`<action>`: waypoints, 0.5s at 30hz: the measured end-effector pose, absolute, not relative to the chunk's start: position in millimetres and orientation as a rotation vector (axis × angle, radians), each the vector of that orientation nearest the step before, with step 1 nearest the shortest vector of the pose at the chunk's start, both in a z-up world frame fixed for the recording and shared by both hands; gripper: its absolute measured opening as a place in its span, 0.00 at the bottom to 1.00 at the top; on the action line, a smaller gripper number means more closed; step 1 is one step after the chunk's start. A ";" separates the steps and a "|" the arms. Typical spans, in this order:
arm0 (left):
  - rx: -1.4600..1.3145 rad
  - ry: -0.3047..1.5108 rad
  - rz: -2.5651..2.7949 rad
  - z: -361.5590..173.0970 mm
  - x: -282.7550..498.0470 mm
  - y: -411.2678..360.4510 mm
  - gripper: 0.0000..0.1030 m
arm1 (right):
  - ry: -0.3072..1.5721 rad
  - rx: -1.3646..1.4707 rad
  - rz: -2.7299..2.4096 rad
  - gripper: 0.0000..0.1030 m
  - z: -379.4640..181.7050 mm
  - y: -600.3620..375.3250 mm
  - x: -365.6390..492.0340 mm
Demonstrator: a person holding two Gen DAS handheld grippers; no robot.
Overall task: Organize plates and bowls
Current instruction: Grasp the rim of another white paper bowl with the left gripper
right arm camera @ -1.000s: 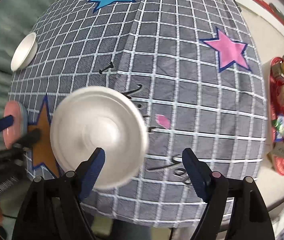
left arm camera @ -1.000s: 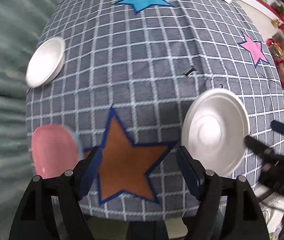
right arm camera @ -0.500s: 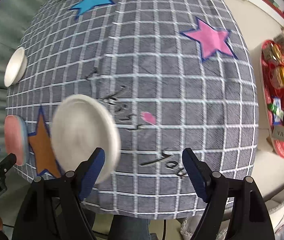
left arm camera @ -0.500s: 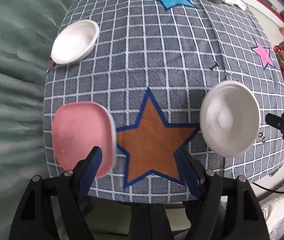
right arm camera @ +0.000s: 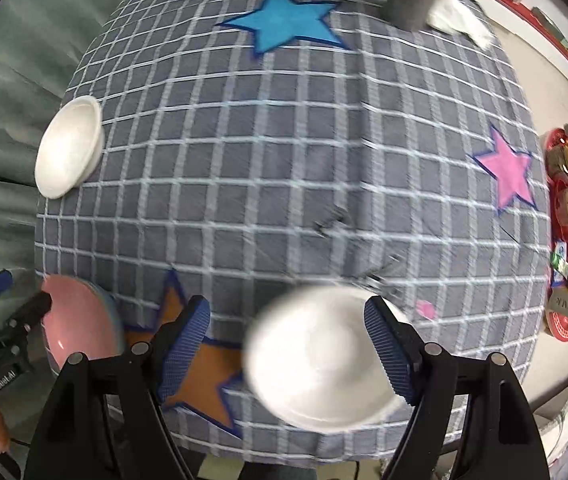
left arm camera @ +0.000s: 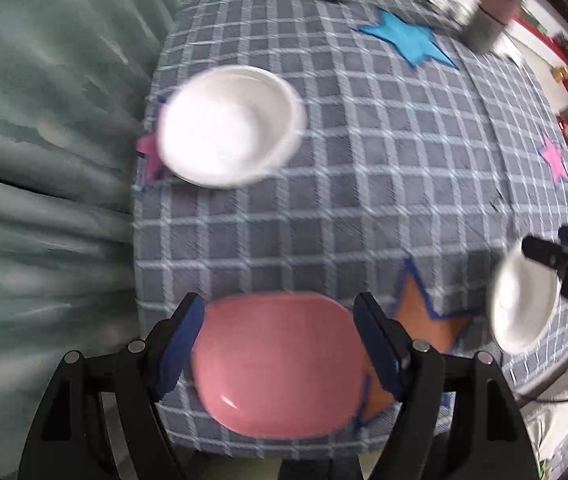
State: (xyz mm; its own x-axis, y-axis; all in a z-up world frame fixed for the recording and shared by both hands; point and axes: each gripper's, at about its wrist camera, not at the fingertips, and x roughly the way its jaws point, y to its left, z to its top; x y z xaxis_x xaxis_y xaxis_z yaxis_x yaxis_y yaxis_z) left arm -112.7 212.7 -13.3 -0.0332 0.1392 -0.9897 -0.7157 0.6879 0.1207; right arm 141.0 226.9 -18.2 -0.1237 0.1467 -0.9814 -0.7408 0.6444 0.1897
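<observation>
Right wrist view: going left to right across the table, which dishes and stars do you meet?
White bowl → pink plate → orange star → blue star → white plate → pink star.

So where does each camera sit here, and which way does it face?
Left wrist: on the left gripper, facing forward and down at the pink plate between its open fingers; the right gripper shows at right.
Right wrist: on the right gripper, facing the white plate; the left gripper shows at left.
Shared: both plates, the white bowl and the checked tablecloth.
</observation>
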 end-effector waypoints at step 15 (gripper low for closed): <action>-0.512 1.441 0.836 -41.1 -147.7 403.1 0.78 | 1.563 -0.578 0.911 0.78 -39.7 377.2 122.5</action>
State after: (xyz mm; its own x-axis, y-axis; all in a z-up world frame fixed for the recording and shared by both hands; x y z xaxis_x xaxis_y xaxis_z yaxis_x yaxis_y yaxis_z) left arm -147.7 403.1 -41.1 -0.0698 0.1883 -0.9796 -0.7569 0.6296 0.1750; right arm 122.5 377.2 -39.7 -0.1996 0.1227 -0.9722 -0.7853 0.5733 0.2336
